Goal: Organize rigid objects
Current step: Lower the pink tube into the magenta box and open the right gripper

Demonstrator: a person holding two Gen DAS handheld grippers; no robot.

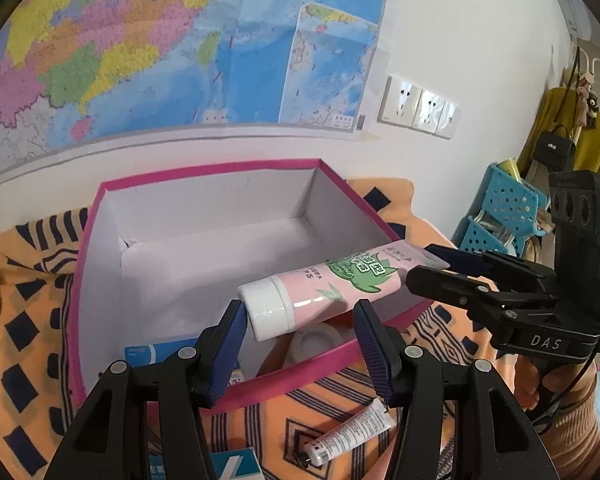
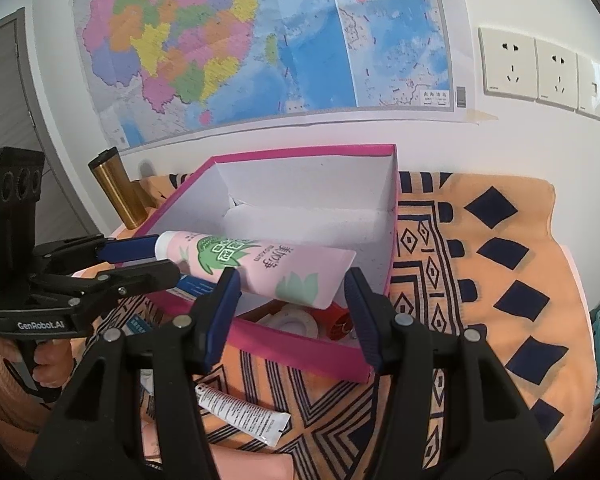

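Observation:
A pink tube with a white cap and green leaf print (image 1: 332, 284) (image 2: 260, 268) hangs in the air over the open pink box (image 1: 112, 196) (image 2: 300, 151). Both grippers stand wide open around it: my left gripper (image 1: 300, 344) spans its cap end, my right gripper (image 2: 290, 316) its flat end. Neither pair of pads visibly presses it. In the box lie a tape roll (image 1: 316, 342) (image 2: 296, 322), a blue box (image 1: 160, 352) and a red item (image 2: 338, 322). A small white tube (image 1: 350, 432) (image 2: 242, 412) lies on the cloth in front.
An orange patterned cloth (image 2: 500, 272) covers the table. A gold bottle (image 2: 118, 190) stands left of the box at the wall. A blue-white carton (image 1: 236, 464) lies at the near edge. Blue baskets (image 1: 508, 208) stand to the right.

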